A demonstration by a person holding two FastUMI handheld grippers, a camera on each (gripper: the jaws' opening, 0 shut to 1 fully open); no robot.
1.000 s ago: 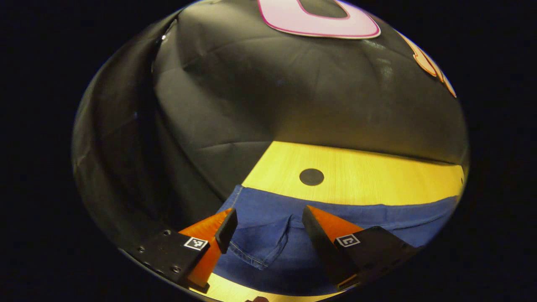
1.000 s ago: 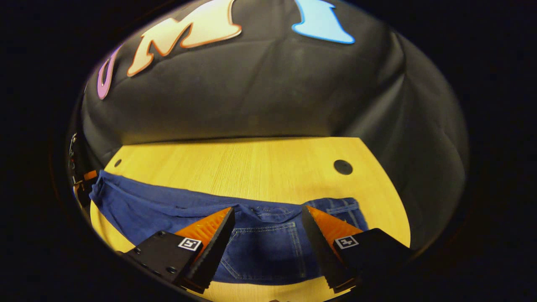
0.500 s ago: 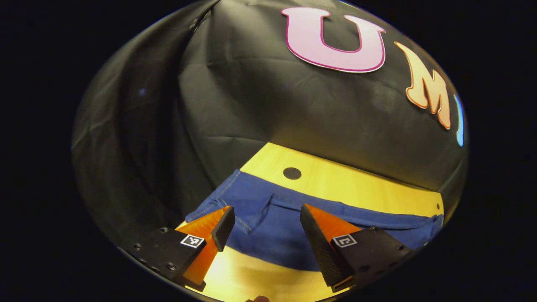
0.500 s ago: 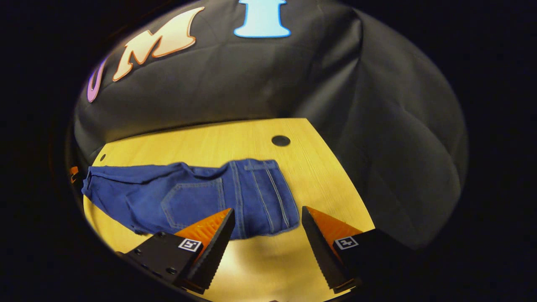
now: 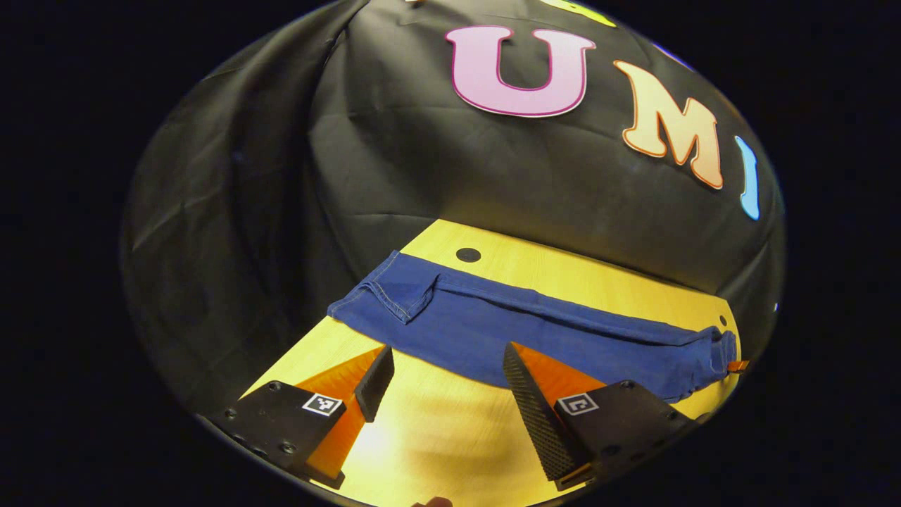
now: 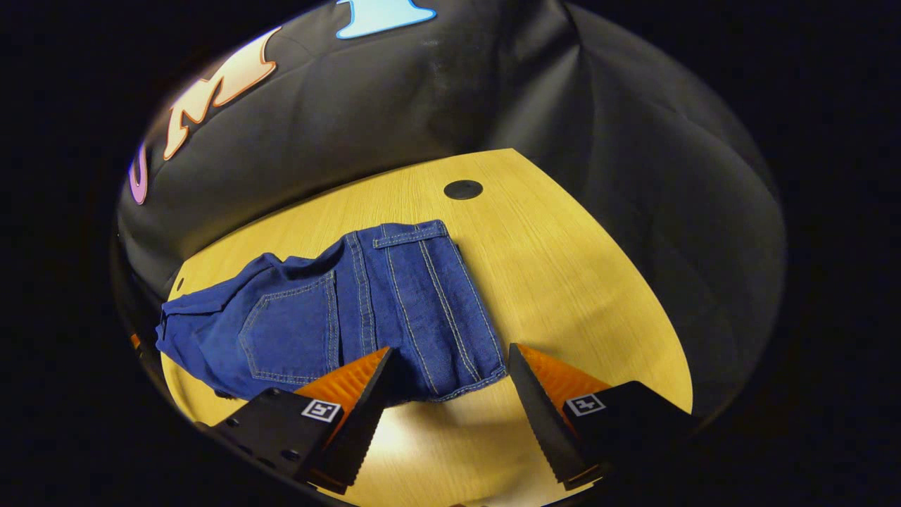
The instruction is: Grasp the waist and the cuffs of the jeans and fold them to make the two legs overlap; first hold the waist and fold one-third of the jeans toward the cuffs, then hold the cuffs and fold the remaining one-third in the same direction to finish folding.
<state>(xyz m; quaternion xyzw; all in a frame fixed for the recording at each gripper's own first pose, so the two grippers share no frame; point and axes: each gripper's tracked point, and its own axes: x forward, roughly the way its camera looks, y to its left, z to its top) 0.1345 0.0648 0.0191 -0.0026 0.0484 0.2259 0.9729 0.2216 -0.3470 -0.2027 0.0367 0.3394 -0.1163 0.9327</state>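
On the wooden table (image 6: 577, 267), the jeans (image 6: 366, 303) lie legs-overlapped (lengthwise fold judged done); left gripper (image 5: 443, 380) and right gripper (image 6: 450, 380) hover spread, empty. Next: pinch the waist (image 6: 450, 310), fold one-third toward the cuffs (image 5: 383, 296).

Table (image 5: 598, 282): yellow wood, smooth and shiny.
Round hole (image 6: 462, 189): small and dark, near the table's far edge.
Wall (image 5: 422, 162): black cloth, wrinkly, right behind the table.
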